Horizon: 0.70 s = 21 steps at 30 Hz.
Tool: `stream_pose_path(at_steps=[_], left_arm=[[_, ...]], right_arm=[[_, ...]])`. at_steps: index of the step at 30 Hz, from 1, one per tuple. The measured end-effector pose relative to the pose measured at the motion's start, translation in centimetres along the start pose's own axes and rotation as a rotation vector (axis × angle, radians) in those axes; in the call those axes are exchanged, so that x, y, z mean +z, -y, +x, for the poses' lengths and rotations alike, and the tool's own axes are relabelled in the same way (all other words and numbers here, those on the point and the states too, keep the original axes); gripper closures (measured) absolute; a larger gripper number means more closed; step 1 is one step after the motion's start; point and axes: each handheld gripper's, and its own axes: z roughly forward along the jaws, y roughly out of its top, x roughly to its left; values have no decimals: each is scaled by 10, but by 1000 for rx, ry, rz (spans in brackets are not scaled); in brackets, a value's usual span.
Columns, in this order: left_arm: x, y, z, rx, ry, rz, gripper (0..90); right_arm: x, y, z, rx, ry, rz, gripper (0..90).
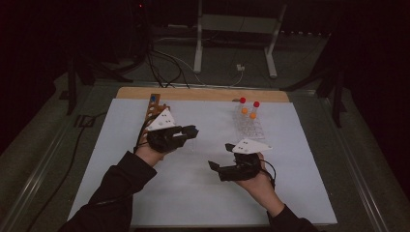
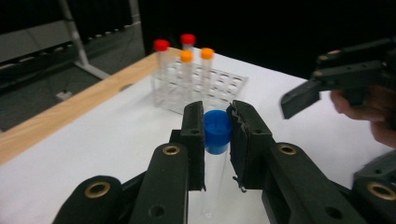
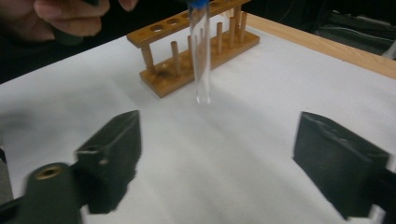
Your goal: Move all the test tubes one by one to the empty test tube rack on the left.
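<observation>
Now, the scene as I hold it:

Left claw: my left gripper [image 2: 217, 123] is closed on the blue cap [image 2: 217, 130] of a clear test tube [image 2: 215, 186]; the pads press the cap from both sides.

Right claw: my right gripper [image 3: 217, 154] stands wide, nothing between its jaws; it holds nothing.

Where the tube is: lifted above the white sheet [image 1: 203, 193], in my left hand [image 1: 150, 153], between the wooden rack [image 3: 196, 51] and the clear plastic rack [image 2: 205, 88].

Long axis: the tube hangs from its cap almost straight down, the round bottom is free in the air and touches nothing.

Direction from the right claw: in the right gripper view the tube is ahead and higher, its bottom end above the gap of the open jaws and well apart from them.

Nearer hand: the left one, it has the tube already; the right one only waits beside.

Likely goal: I judge the plastic rack, where four capped tubes [image 2: 187, 60] already stand, ahead of the left claw.

What the move needs: keep the axis upright, bring the bottom over a free hole.
</observation>
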Motion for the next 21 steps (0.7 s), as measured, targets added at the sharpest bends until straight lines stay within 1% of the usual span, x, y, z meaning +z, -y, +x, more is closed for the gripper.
stream_pose_path(at_steps=[2,5,8,9,10,11,12,14,16,18,19,21], left_arm=[[-5,-2,6,-1,-27,0,775],[-11,-4,16,-6,-61,-6,775],[-17,-6,25,-8,-96,-9,775],[-18,-7,28,-7,-111,-10,775],[-20,-7,32,-15,-118,-15,775],[-21,-7,35,-18,-127,-16,775],[-22,-7,38,-18,-145,-16,775],[-24,-7,45,-28,-159,-14,775],[-26,-8,50,-26,-182,-12,775],[-28,-9,56,-28,-206,-19,775],[-29,-10,59,-34,-211,-22,775],[-30,-11,65,-40,-240,-23,775]], right_arm=[[0,0,0,0,7,-2,96],[0,0,-2,18,8,-8,51],[-1,-1,-3,32,12,-13,27],[-1,-1,-3,29,17,-17,15],[-2,-1,-3,28,13,-17,6],[-3,-1,-3,29,9,-18,5],[-3,-1,-3,27,9,-17,0],[-3,0,-4,21,6,-15,0],[-3,1,-5,30,6,-16,0],[-3,1,-6,22,10,-16,0],[-4,1,-6,20,9,-20,0],[-4,1,-6,16,8,-19,0]])
